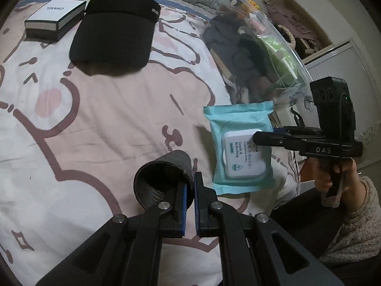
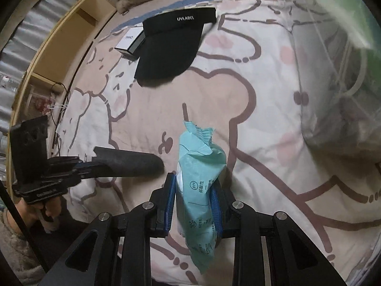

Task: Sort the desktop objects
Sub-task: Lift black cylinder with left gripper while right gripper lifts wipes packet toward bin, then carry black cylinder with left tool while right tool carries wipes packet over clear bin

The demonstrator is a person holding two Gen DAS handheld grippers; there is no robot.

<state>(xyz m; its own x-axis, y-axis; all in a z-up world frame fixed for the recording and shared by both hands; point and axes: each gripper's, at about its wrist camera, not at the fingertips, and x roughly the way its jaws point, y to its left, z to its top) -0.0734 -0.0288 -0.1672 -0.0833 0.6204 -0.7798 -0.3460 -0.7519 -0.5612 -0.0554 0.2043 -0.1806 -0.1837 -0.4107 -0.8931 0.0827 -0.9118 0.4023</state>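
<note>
Black-and-white rectangular cardboard box lies at the far left of the pink-and-white cartoon-print bedspread, printed face up. Just beside it, to the right, a black fabric sun visor rests flat, its brim toward the camera and its band lettered in white; in the right wrist view the same visor overlaps 1 corner of the box.

Nearer the middle, the left gripper holds a dark cylindrical tube above the bedspread. Its 2 blue-padded jaws pinch the tube's wall at the rim, 1 jaw inside the open mouth and 1 outside. In the right wrist view the tube projects horizontally from the left gripper, closed end pointing right.

Right of the tube, well clear of it, hangs a teal soft-pack of wet wipes with a white flip lid. The right gripper clamps it from the side, fingers across the lid. In the right wrist view the pack stands on edge between the blue pads of the right gripper, jaws pressed against both faces, crimped end upward.

At far right, a clear zip-top plastic bag hangs raised, holding dark and green items that cannot be identified. Its blurred wall fills the right edge of the other view.
</note>
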